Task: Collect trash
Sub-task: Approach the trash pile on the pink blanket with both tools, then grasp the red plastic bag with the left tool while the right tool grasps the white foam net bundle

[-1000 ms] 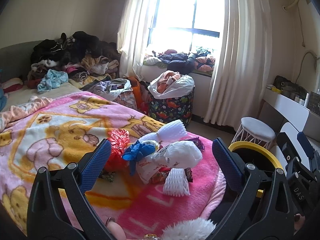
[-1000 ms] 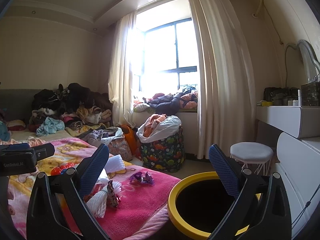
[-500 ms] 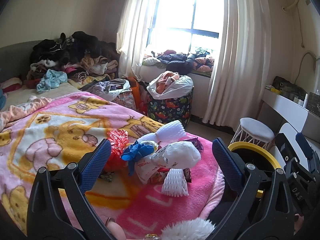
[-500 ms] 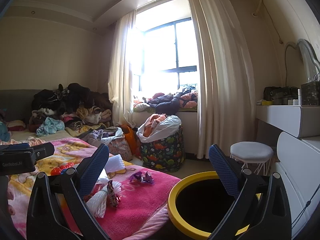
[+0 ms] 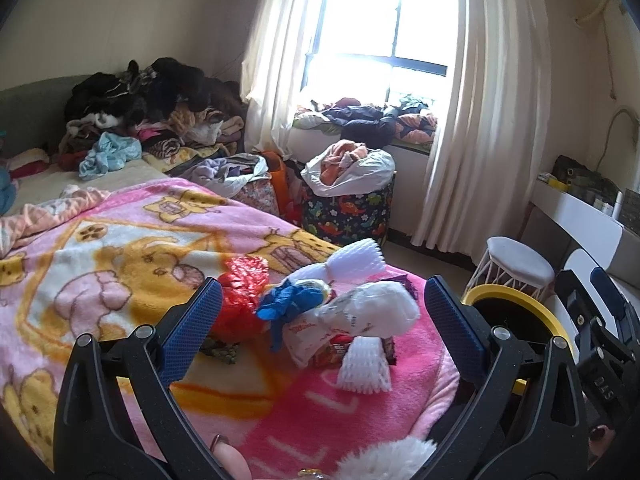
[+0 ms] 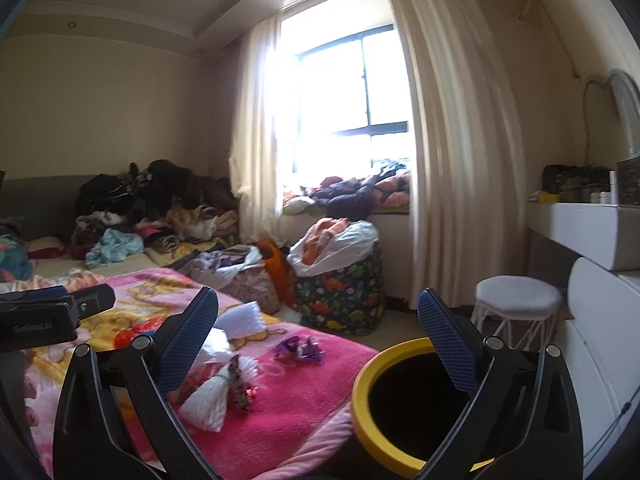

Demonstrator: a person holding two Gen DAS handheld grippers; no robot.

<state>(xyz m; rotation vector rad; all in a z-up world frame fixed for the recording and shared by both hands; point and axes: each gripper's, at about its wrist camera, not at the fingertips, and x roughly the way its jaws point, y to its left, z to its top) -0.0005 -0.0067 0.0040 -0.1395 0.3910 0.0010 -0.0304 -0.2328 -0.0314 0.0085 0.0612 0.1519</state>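
Observation:
A heap of trash lies on the pink blanket [image 5: 120,264]: a red crinkly wrapper [image 5: 240,300], a blue crumpled piece [image 5: 290,306], a white plastic bag [image 5: 360,316], and white foam nets [image 5: 364,368]. My left gripper [image 5: 320,332] hovers open just short of the heap, nothing between its fingers. A black bin with a yellow rim [image 6: 372,412] stands beside the bed; my right gripper [image 6: 318,348] is open above its near side. The purple wrapper [image 6: 298,348] and a foam net [image 6: 212,400] show in the right wrist view.
A dinosaur-print basket [image 5: 346,212] stuffed with clothes stands by the window. A white stool [image 6: 516,304] and white dresser [image 6: 592,240] are on the right. Clothes are piled at the back of the bed [image 5: 132,120]. A fingertip [image 5: 230,458] shows at the bottom edge.
Both views have shifted only slightly; the heap sits a touch lower-left in the left wrist view. Both grippers remain open.

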